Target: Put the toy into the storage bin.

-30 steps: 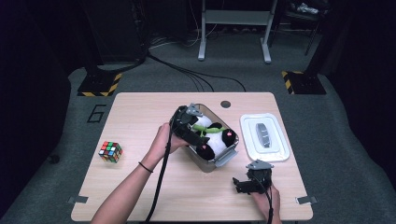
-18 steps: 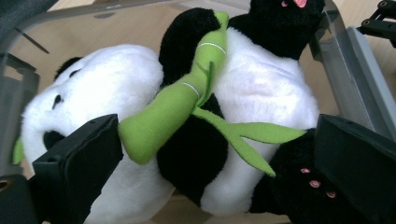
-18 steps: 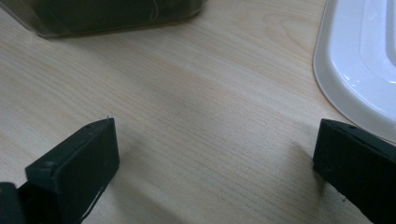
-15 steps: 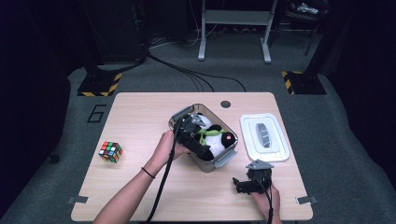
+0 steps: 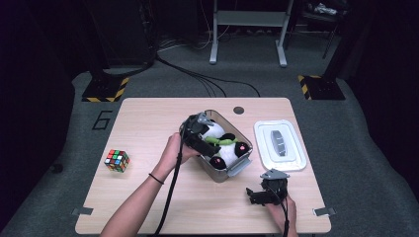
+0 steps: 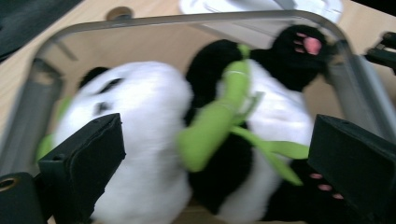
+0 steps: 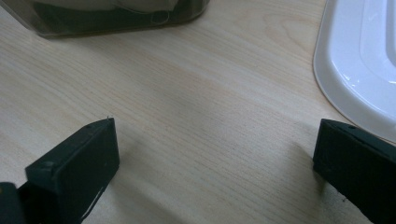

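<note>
A black-and-white panda plush [image 5: 226, 146] with a green bamboo sprig [image 6: 219, 121] lies inside a clear plastic box [image 5: 244, 165] at the table's middle. My left gripper [image 5: 206, 138] hangs over the box's left end, open wide. In the left gripper view the left gripper [image 6: 215, 154] has its jaws on either side of the plush [image 6: 140, 116] without closing on it. My right gripper [image 5: 251, 196] rests on the table near the front right, open and holding nothing. In the right gripper view the right gripper [image 7: 215, 140] has bare wood between its jaws.
The box's white lid [image 5: 280, 144] lies flat to the right of the box, its edge [image 7: 359, 56] close by the right gripper. A Rubik's cube [image 5: 117, 160] sits at the table's left. The box's base [image 7: 107, 14] stands just beyond the right gripper.
The left gripper has shifted slightly toward the near side over the box, and the plush now lies lower inside it. The right gripper has stayed put.
</note>
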Tool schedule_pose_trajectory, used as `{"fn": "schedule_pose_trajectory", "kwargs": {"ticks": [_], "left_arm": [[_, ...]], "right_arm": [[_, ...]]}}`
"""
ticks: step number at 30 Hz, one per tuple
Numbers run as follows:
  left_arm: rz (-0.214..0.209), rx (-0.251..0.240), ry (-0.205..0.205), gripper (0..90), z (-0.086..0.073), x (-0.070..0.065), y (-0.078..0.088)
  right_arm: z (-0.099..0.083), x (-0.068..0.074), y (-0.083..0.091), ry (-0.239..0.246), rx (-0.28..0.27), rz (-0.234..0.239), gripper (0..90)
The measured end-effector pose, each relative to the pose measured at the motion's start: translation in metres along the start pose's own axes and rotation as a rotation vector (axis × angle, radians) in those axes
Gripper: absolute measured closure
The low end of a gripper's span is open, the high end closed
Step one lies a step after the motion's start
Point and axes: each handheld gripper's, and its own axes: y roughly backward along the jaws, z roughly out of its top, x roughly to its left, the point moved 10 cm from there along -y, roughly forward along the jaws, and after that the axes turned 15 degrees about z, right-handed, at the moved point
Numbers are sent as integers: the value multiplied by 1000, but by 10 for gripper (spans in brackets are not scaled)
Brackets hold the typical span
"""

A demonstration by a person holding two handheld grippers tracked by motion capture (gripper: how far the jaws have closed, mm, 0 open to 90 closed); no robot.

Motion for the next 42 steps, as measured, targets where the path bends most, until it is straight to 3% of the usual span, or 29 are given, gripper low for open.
{"fn": "schedule_pose_trajectory", "kwargs": {"ticks": [3, 6, 10, 14, 16, 20, 24, 28, 32, 42], "left_arm": [[3, 51, 14, 45, -7, 10, -12], [-26, 91, 20, 48, -13, 13, -24], [-46, 110, 13, 54, -15, 10, -30], [-14, 151, -29, 50, -18, 5, -38], [-20, 164, -20, 46, -20, 5, -42], [-32, 160, -11, 49, -21, 8, -40], [-69, 89, 22, 49, -13, 5, -22], [-112, 69, -12, 39, -11, -9, -3], [-101, 95, -49, 40, -15, -18, -4], [-68, 116, -62, 40, -25, -25, -14]], "right_arm": [[0, 0, 0, 0, 0, 0, 0], [0, 0, 0, 0, 0, 0, 0], [0, 0, 0, 0, 0, 0, 0], [0, 0, 0, 0, 0, 0, 0], [0, 0, 0, -2, 0, 0, 0], [0, 0, 0, -2, 0, 0, 0], [0, 0, 0, 0, 0, 0, 0], [0, 0, 0, 0, 0, 0, 0], [0, 0, 0, 0, 0, 0, 0], [0, 0, 0, 0, 0, 0, 0]]}}
